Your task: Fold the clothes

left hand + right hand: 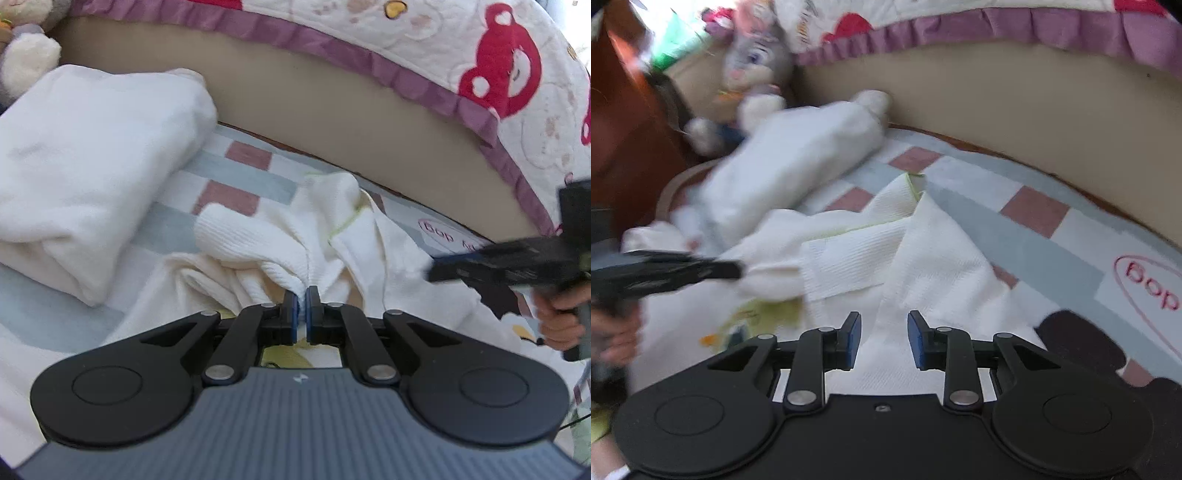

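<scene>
A crumpled cream ribbed garment [258, 243] with thin green trim lies on the checked bed sheet [243, 184]. My left gripper [302, 295] is shut on a bunched fold of it, white cloth pinched between the blue pads. In the right wrist view the same garment [923, 258] spreads out under my right gripper [884, 326], whose jaws stand apart with nothing pressed between them. The left gripper [737, 269] shows blurred at that view's left edge, touching the garment. The right gripper [436, 273] enters the left wrist view from the right, held by a hand [557, 321].
A folded white stack [92, 158] lies to the left on the sheet. A plush rabbit [753, 62] sits behind it in the corner. A beige padded side [332, 122] runs along the back, with a bear-print quilt [480, 55] edged in purple above it.
</scene>
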A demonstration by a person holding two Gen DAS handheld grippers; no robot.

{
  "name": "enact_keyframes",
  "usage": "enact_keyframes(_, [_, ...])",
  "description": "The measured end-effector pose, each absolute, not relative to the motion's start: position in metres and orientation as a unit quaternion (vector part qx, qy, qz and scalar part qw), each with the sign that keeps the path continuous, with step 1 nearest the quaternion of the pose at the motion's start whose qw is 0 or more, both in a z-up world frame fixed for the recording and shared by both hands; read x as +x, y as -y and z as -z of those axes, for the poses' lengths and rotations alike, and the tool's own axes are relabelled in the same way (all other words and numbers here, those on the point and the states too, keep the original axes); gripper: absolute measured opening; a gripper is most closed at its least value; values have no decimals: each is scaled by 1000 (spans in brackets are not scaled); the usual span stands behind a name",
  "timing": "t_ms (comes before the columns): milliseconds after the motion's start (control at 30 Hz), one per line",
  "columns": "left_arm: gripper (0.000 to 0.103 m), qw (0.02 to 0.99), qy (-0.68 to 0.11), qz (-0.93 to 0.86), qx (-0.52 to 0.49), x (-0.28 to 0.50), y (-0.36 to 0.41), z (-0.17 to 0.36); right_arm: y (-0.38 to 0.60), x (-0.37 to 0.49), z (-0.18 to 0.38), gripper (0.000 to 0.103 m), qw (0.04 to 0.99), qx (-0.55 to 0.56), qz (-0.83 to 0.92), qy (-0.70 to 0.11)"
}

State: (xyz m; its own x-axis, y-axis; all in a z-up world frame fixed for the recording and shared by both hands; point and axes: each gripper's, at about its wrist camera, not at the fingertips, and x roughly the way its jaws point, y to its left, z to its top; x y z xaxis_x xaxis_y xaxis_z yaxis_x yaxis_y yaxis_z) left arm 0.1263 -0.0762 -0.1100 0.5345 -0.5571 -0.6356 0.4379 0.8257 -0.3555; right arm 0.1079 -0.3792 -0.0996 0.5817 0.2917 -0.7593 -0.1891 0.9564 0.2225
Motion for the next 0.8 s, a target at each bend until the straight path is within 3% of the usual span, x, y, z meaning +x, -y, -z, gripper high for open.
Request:
enact_keyframes(67, [3,870,-394,289,-69,123,82,114,373,116,105,38,892,58,-112,-433])
enact_keyframes(133, [3,861,-403,301,-76,124,84,120,368,129,115,53,885,75,-117,-445])
enact_keyframes(200, [3,856,-413,300,-84,128,86,128,363,144,126,54,879,76,-101,-460])
enact_keyframes(233, [3,856,-416,296,-84,129,85,128,359,151,131,47,877,63,-77,-470])
enact_keyframes(267, [3,856,-416,294,-84,129,85,128,357,155,133,21,875,50,-55,-478])
enact_keyframes(300, [3,860,-408,295,-80,127,84,125,358,155,131,16,875,53,-49,-478])
enact_keyframes(333, [3,866,-397,295,-73,125,83,120,361,153,127,2,876,59,-46,-477])
enact_keyframes(500, [3,884,-339,319,-42,114,84,99,396,116,80,3,908,81,5,-410])
enact_keyframes(667, [4,850,-416,323,6,111,108,117,425,88,52,3,921,-20,120,-371])
enact_keyframes(800, [8,828,-436,352,20,107,110,114,464,65,33,3,914,-16,214,-343])
